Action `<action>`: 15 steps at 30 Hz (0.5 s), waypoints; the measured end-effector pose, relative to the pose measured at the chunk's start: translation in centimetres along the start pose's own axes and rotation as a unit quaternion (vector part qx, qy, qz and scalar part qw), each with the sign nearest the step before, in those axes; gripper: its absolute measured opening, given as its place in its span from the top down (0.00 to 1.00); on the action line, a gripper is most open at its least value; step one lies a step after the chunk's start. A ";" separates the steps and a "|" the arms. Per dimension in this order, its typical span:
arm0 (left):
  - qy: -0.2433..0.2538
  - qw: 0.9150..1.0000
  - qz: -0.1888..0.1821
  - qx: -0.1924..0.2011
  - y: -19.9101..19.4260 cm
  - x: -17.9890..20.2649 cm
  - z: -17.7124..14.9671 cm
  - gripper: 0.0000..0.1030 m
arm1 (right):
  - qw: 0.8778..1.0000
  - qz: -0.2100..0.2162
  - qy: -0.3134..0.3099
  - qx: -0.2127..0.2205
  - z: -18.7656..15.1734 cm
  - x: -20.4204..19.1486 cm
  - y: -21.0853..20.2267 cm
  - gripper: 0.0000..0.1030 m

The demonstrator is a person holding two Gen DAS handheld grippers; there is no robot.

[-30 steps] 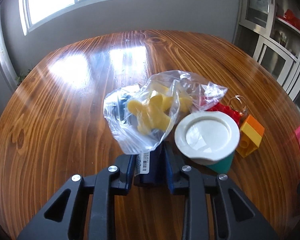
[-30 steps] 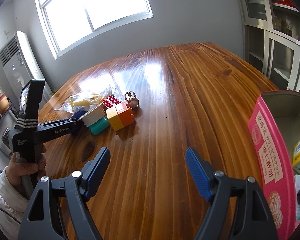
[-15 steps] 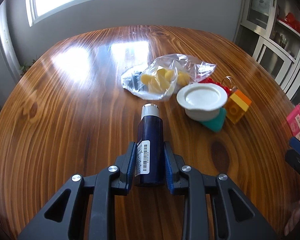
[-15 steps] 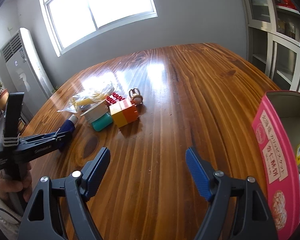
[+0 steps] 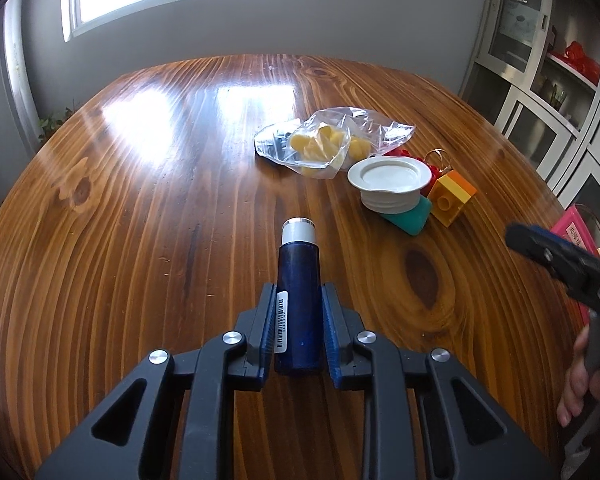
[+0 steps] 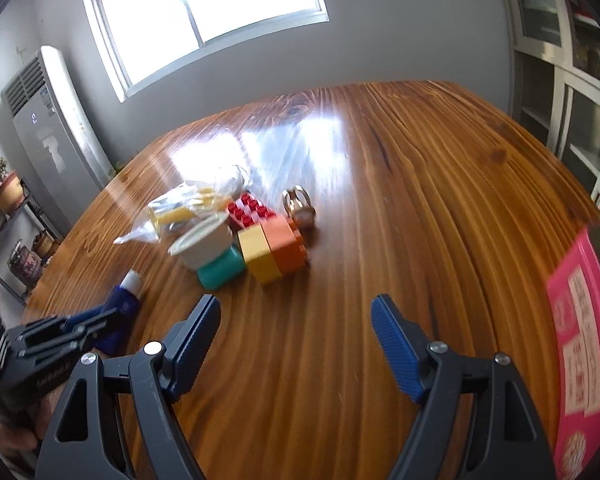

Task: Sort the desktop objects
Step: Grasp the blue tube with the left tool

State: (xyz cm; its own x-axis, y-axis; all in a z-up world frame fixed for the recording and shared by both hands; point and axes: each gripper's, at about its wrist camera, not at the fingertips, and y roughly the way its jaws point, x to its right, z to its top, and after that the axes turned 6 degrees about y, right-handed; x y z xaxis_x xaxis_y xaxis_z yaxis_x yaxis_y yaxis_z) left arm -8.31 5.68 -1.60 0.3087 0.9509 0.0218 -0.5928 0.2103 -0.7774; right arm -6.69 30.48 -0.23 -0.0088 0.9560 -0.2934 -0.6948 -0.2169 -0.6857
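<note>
Left gripper (image 5: 299, 322), jaws just closing, grips the blue bottle (image 5: 299, 300), now drawn clear of the bag (image 5: 328, 142) at upper centre; right gripper (image 6: 296, 344) stands wide, empty; bottle judged ready for sorting.

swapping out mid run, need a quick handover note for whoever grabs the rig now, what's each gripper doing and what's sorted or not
Left gripper: jaws shut on the blue bottle, silver cap pointing away, pulled clear of the pile.
Right gripper: jaws open, nothing between them, over bare table.
On the table in a cluster: clear bag of yellow pieces, white lid on a teal piece, yellow-orange block, red block, small ring-like item.
Pink box sits at the right edge.
Done: bottle picked.
Left: place the bottle, sort the rest.
</note>
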 end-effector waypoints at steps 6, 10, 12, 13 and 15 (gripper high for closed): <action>-0.003 1.000 0.000 -0.015 0.7 -0.1 -0.1 0.76 | 1.000 -0.002 -0.017 -0.004 1.6 -1.6 2.3 0.21; -0.004 1.000 0.002 -0.016 1.3 -0.1 0.1 0.74 | 1.000 -0.003 -0.022 -0.010 2.3 -2.0 3.7 0.21; -0.002 1.000 0.003 -0.015 1.3 0.0 0.0 0.74 | 1.000 -0.004 -0.023 -0.013 2.5 -2.1 4.2 0.21; -0.001 1.000 0.004 -0.014 1.4 0.0 0.1 0.74 | 1.000 -0.004 -0.023 -0.015 2.6 -2.0 4.5 0.21; 0.001 1.000 0.006 -0.013 1.3 0.1 0.0 0.74 | 1.000 -0.003 -0.024 -0.019 2.6 -1.9 4.9 0.21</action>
State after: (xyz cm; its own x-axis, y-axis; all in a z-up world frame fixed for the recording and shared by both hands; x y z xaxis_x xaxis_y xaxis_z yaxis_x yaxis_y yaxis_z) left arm -9.01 6.08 -2.64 0.3030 0.9529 0.0123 -0.5773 0.1938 -0.7932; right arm -11.95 28.14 -1.26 -0.0396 0.9653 -0.2583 -0.6677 -0.2178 -0.7118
